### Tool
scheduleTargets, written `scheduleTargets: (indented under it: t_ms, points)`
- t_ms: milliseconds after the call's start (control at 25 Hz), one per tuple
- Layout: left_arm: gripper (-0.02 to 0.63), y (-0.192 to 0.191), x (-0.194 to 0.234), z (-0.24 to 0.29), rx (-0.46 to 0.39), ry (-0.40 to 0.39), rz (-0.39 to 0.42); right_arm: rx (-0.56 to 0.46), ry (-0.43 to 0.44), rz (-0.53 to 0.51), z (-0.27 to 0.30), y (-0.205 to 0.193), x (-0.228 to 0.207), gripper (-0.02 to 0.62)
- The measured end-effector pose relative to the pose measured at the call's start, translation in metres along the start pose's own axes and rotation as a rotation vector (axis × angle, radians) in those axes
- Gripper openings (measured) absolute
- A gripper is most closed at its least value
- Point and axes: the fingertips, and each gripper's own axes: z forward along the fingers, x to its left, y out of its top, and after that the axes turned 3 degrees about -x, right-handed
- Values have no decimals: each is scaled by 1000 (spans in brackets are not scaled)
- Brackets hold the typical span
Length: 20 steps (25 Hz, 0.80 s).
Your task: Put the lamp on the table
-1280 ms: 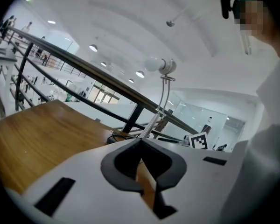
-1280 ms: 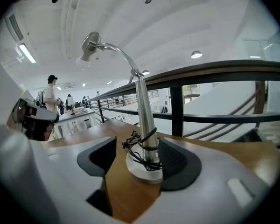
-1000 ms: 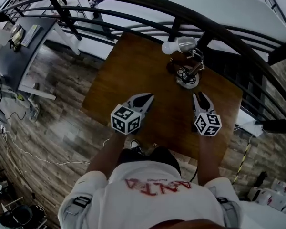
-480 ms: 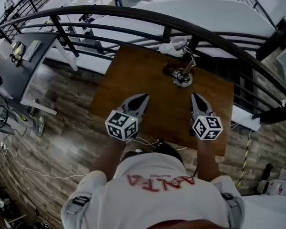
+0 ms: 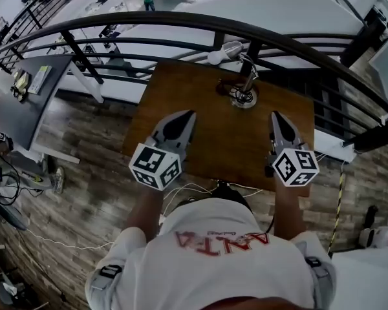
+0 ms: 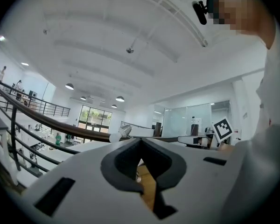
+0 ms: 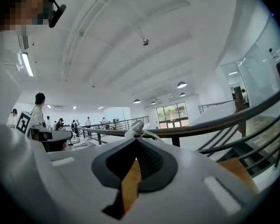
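Railing (image 5: 181, 23) bars run right behind the lamp (image 5: 244, 97) in the head view, so its pale bulb and shade are hard to separate from the dark rail. In my left hand-held gripper (image 6: 140, 143) view only the pale head of the lamp (image 6: 121, 133) peeks over the gripper body; stem and base are hidden. My right hand-held gripper (image 7: 136, 143) view is much the same: the head of the lamp (image 7: 135, 127) and a thin wire above the jaws, the rest covered. My shirt (image 5: 220, 257) cuts off the near edge of the brown wooden surface (image 5: 181, 102).

The lamp stands on the far side of that surface, near the railing: a round pale base with dark cord coiled on it, a thin stem, the head leaning left.

Both hand-held grippers show over the near half of the surface, well apart from the lamp. The left hand-held gripper (image 5: 188, 114) has its jaws together on nothing. The right hand-held gripper (image 5: 275, 115) has just been closing its jaws, which now meet with nothing between them.
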Motion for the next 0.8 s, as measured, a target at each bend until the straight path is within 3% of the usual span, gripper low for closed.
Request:
scheduleTargets:
  t_ms: [800]
  points:
    - [9,-13,-9,-5,8,1,-13,45,38,-43,-9,-10,5,2]
